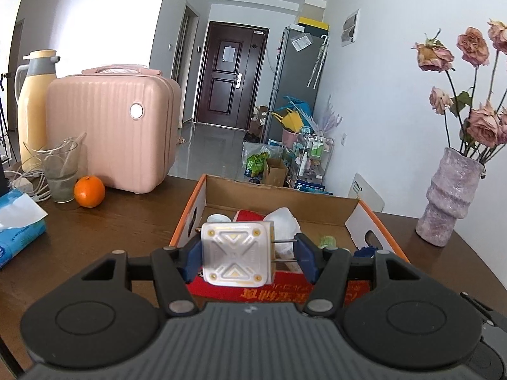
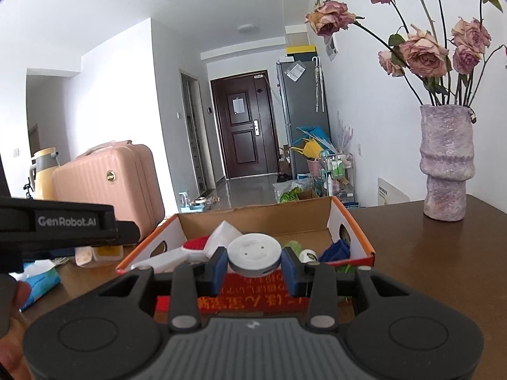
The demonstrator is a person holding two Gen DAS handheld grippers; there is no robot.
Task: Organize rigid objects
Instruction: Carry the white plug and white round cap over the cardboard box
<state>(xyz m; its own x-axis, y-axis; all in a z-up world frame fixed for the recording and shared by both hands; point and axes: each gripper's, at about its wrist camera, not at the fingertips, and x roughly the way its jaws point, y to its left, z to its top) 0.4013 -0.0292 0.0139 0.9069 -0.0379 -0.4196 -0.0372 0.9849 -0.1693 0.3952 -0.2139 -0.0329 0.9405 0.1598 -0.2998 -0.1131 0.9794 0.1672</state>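
Observation:
My left gripper (image 1: 248, 255) is shut on a white square charger plug (image 1: 236, 255) with two metal prongs pointing right, held above the near end of an open cardboard box (image 1: 190, 209) with orange edges. My right gripper (image 2: 255, 264) is shut on a white round disc-shaped device (image 2: 255, 253), held above the same box (image 2: 351, 218). Inside the box lie a red item (image 2: 196, 243), white crumpled things (image 2: 223, 234), a green item (image 2: 293, 247), a blue cloth (image 2: 336, 248) and a red printed card (image 2: 250, 297). The left gripper's body (image 2: 63, 224) shows at the left of the right wrist view.
On the brown table (image 1: 104, 221) stand a pink suitcase (image 1: 111, 133), a yellow thermos (image 1: 33, 107), a glass (image 1: 61, 171), an orange (image 1: 89, 191), a tissue pack (image 1: 16, 231), cables (image 1: 27, 183) and a purple vase of dried roses (image 1: 446, 196).

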